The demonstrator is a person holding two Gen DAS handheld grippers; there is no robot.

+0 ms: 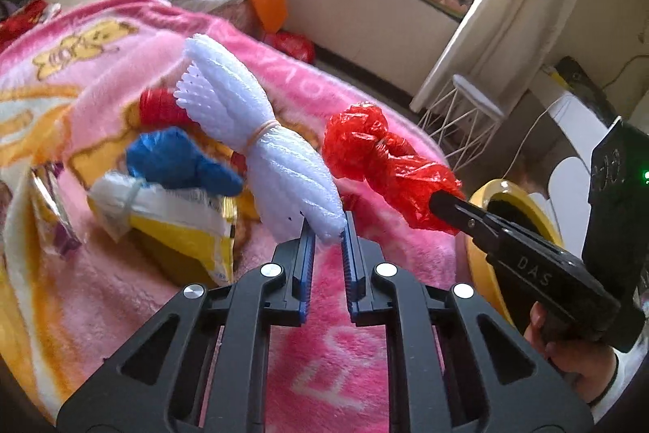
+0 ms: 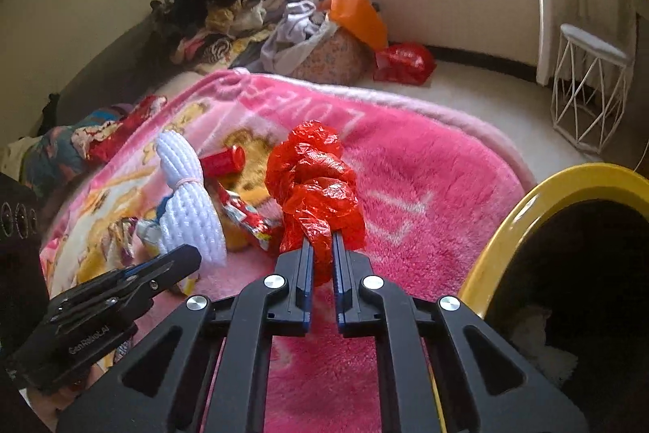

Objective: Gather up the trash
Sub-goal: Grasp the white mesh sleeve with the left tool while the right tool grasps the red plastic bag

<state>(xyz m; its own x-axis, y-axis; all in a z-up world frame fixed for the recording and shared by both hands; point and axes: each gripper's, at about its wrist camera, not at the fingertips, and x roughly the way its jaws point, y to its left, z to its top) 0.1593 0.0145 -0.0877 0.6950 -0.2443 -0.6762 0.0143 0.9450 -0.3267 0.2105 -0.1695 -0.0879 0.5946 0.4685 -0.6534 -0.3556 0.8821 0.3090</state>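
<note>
1. Left wrist view: the left tool (image 1: 327,230) is clamped on the near end of a white foam net bundle (image 1: 259,145), tied at its waist by a rubber band. The bundle's long axis runs away from the tool, up-left over the pink blanket (image 1: 365,352). It looks light, soft and springy, so an end grip should hold.
2. Right wrist view: the right tool (image 2: 322,250) pinches the tail of a knotted red plastic bag (image 2: 312,181), which stands upright from the jaws. Thin and slippery, it is best taken at the knot. The yellow bin (image 2: 547,197) is just right.
</note>
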